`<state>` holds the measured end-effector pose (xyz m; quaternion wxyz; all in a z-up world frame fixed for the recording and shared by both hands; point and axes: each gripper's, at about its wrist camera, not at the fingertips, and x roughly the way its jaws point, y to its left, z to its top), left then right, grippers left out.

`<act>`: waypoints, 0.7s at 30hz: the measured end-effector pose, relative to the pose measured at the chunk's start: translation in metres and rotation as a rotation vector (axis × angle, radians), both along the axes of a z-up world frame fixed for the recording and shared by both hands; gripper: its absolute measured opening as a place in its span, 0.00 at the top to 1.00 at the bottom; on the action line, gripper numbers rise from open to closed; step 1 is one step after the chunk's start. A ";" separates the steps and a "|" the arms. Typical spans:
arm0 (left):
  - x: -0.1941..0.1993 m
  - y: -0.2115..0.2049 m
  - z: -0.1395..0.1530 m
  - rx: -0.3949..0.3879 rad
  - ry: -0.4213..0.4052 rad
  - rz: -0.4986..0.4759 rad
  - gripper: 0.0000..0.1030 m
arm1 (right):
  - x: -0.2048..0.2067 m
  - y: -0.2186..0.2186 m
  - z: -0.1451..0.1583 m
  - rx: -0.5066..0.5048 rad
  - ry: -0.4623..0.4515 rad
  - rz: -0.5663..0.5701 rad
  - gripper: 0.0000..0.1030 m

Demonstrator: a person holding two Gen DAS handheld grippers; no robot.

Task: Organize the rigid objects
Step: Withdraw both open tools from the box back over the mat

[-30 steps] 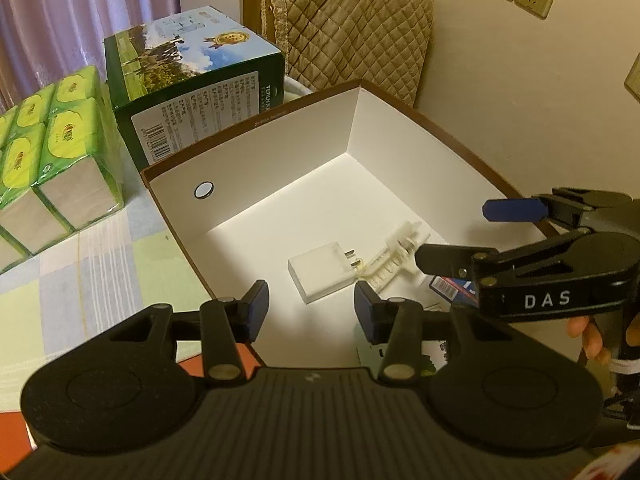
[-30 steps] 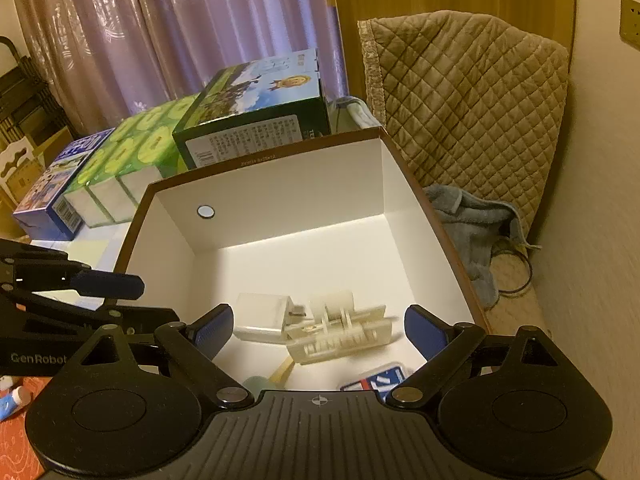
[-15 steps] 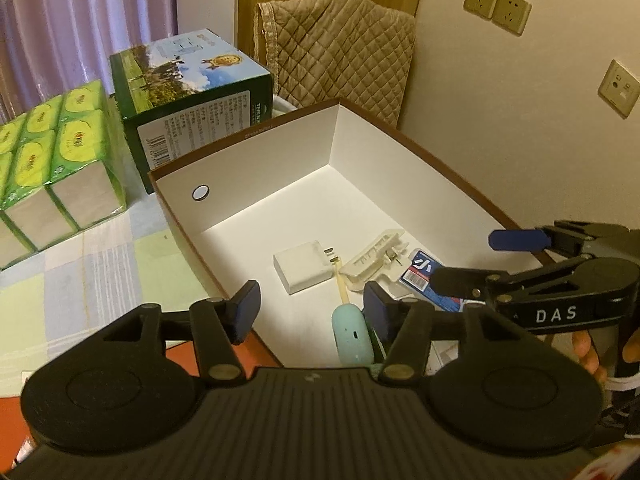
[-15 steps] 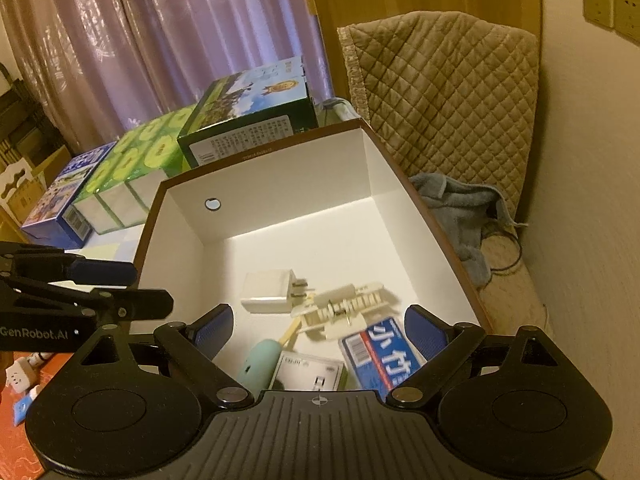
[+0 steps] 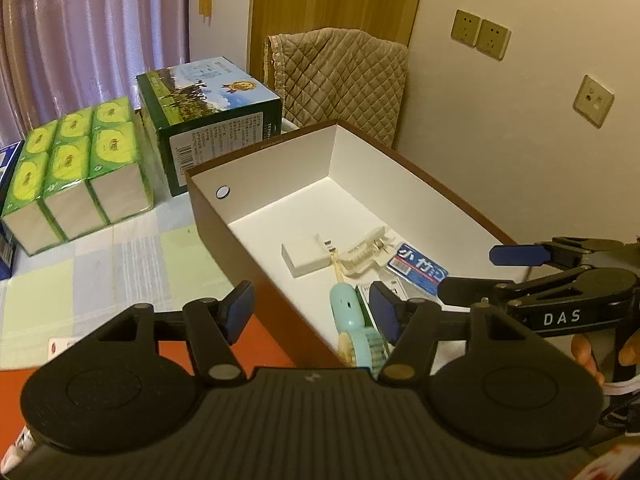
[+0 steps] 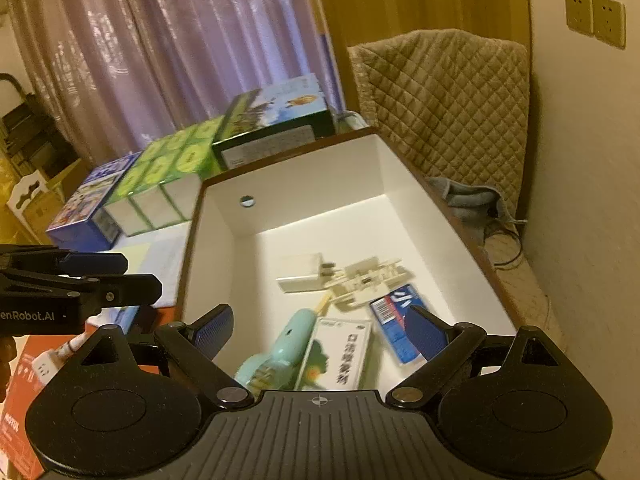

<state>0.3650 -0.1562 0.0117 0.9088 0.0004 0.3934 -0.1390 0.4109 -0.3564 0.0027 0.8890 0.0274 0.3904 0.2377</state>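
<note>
- The left gripper [image 5: 312, 312] hangs with its jaws spread and nothing between them, straddling the near left wall of the box [image 5: 224, 236]; the right gripper [image 6: 320, 330] is likewise wide apart and empty, over the box's near end.
- Under the left gripper the surface shows an orange-red mat [image 5: 264, 340]; farther out lies a pastel checked cloth [image 5: 120, 256].
- The white-lined, brown-sided box sits on the right part of the surface, its long axis running from near right to far left.
- All task items lie in its near half: a mint handheld fan [image 6: 280, 354] nearest, long axis pointing away toward the charger; just right of it a white-and-green packet [image 6: 340, 354]; right again a blue-and-white packet [image 6: 396, 320].
- Beyond them a white charger [image 5: 306, 254] lies flat, prongs pointing right, touching a cream plastic clip [image 5: 366, 250] that lies crosswise.
- Against a second ago, both grippers have drawn back and risen, so the fan and the packets now show.
- Left of the box stand a tissue multipack [image 5: 76, 172] and a green milk carton box [image 5: 208, 120].
- Farthest off are mauve curtains [image 5: 92, 36], a quilted chair cover [image 5: 340, 80], wood panelling, and wall sockets [image 5: 480, 34] on the cream wall.
</note>
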 end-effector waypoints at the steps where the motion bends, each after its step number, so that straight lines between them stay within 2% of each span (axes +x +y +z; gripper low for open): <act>1: -0.005 0.003 0.001 -0.003 -0.003 0.001 0.42 | -0.005 0.001 0.001 0.001 -0.002 0.002 0.13; 11: -0.053 0.035 0.012 -0.012 -0.022 0.033 0.42 | -0.044 0.020 0.011 0.021 -0.005 0.022 0.13; 21: -0.087 0.072 0.012 -0.026 -0.011 0.076 0.42 | -0.074 0.055 0.009 0.019 0.017 0.097 0.13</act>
